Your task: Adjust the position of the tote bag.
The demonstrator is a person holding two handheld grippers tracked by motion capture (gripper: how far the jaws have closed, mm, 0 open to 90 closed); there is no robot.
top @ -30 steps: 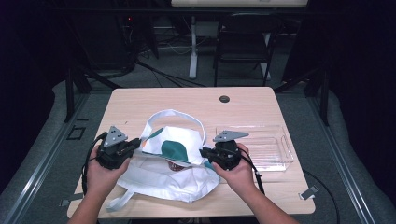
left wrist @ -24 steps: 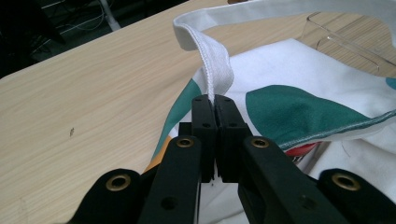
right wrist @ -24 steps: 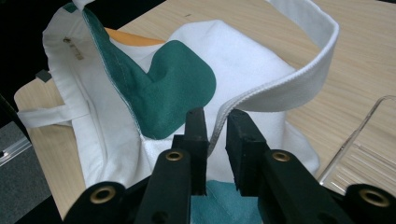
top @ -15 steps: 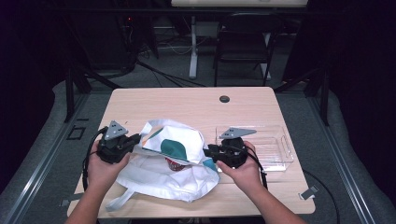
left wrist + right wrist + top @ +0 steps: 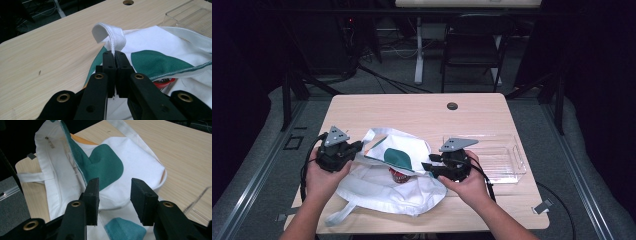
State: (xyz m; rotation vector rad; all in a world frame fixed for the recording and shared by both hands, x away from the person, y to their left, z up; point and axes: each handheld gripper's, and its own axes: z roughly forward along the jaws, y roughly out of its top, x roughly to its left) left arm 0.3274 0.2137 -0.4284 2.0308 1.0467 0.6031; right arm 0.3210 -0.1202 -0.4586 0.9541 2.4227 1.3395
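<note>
A white cloth bag (image 5: 384, 187) with dark green patches lies crumpled on the wooden table (image 5: 412, 112). My left gripper (image 5: 359, 146) is at the bag's left side. In the left gripper view it (image 5: 115, 56) is shut on the bag's white strap (image 5: 111, 35), which loops up above the jaws. My right gripper (image 5: 428, 167) is at the bag's right edge. Its jaws (image 5: 115, 187) stand open over the bag's hemmed rim (image 5: 117, 206), with a green patch (image 5: 105, 167) beyond. Inside the bag's mouth a red object (image 5: 398, 176) (image 5: 165, 82) peeks out, mostly hidden.
A clear plastic tray (image 5: 499, 155) sits on the table just right of my right gripper. A round cable hole (image 5: 452, 106) is near the far edge. Beyond the table stand a chair (image 5: 472, 55) and desk legs on a dark floor.
The bag's upper rim, raised as an open loop a second ago, has dropped and flattened toward the right. Both grippers have shifted only slightly.
</note>
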